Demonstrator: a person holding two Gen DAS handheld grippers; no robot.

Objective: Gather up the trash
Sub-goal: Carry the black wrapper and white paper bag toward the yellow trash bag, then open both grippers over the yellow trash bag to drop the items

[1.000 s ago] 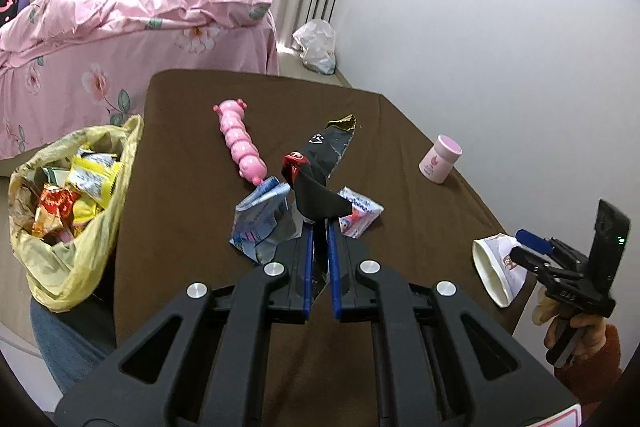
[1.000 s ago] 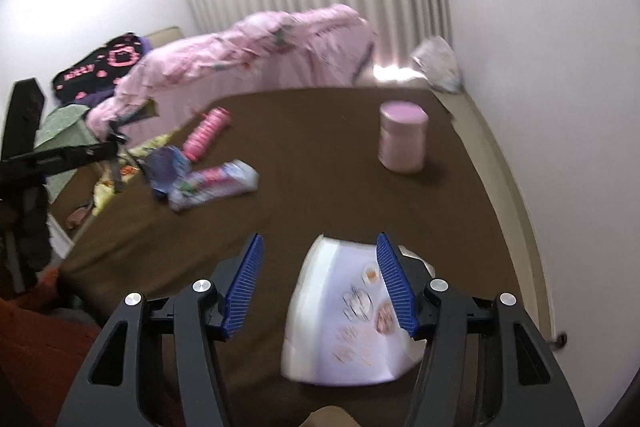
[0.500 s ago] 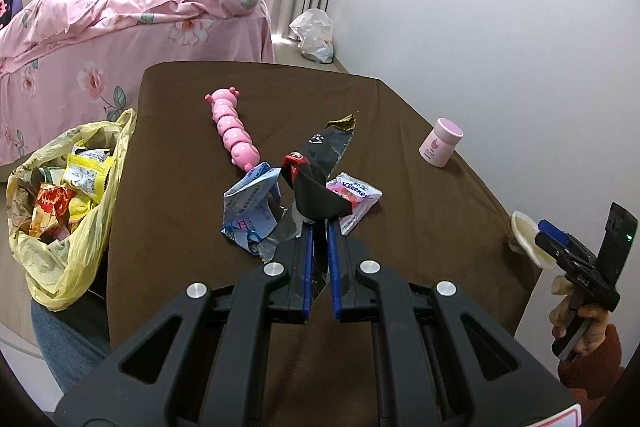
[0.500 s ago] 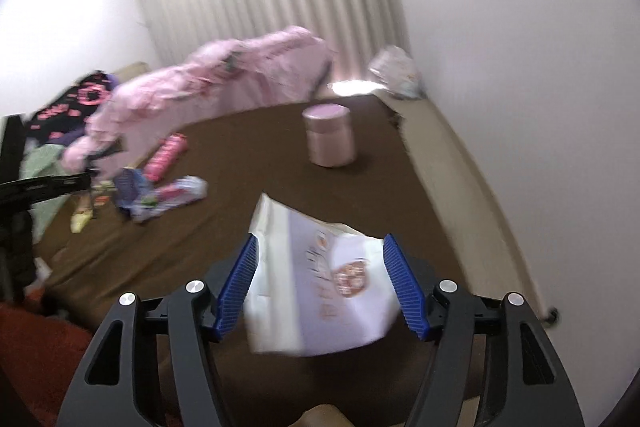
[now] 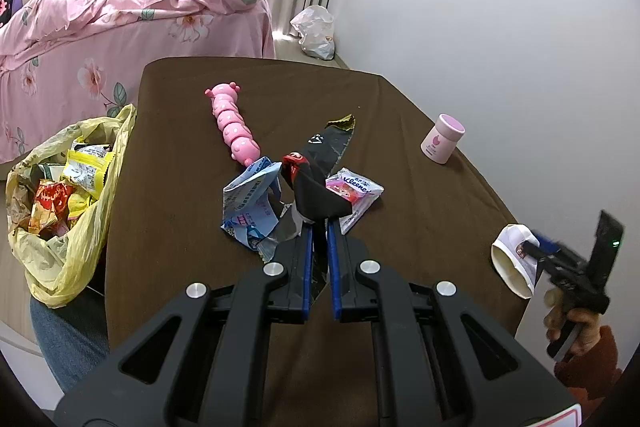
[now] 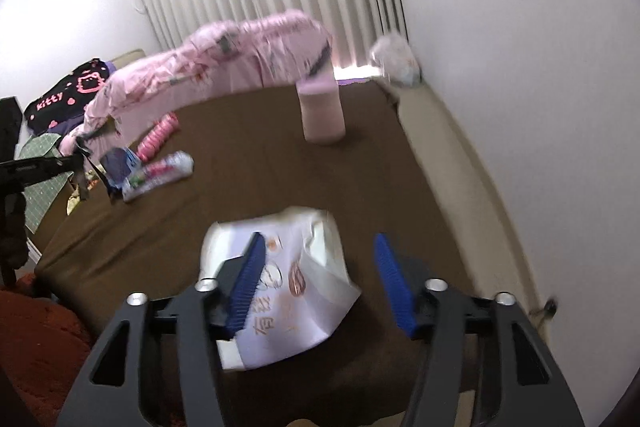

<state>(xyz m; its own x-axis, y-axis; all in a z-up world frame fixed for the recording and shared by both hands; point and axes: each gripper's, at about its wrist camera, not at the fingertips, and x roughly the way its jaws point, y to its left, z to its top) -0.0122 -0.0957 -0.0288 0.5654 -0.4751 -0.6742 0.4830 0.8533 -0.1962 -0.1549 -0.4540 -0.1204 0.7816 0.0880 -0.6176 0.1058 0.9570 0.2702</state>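
Left gripper (image 5: pixel 319 227) fingers nearly closed, pinching a black wrapper (image 5: pixel 316 195) that stands up from the tips. Just left of the tips: blue-white crumpled packet (image 5: pixel 251 205); just right: Kleenex pack (image 5: pixel 354 193); ahead: pink caterpillar toy (image 5: pixel 232 125). Far left, yellow trash bag (image 5: pixel 60 195) hangs at the brown table (image 5: pixel 420 195) edge, part-filled with wrappers. Right gripper (image 6: pixel 320 279) fingers spread apart around a crushed white paper cup (image 6: pixel 296 291); contact with pads unclear, view blurred. Pink jar (image 6: pixel 322 113) ahead.
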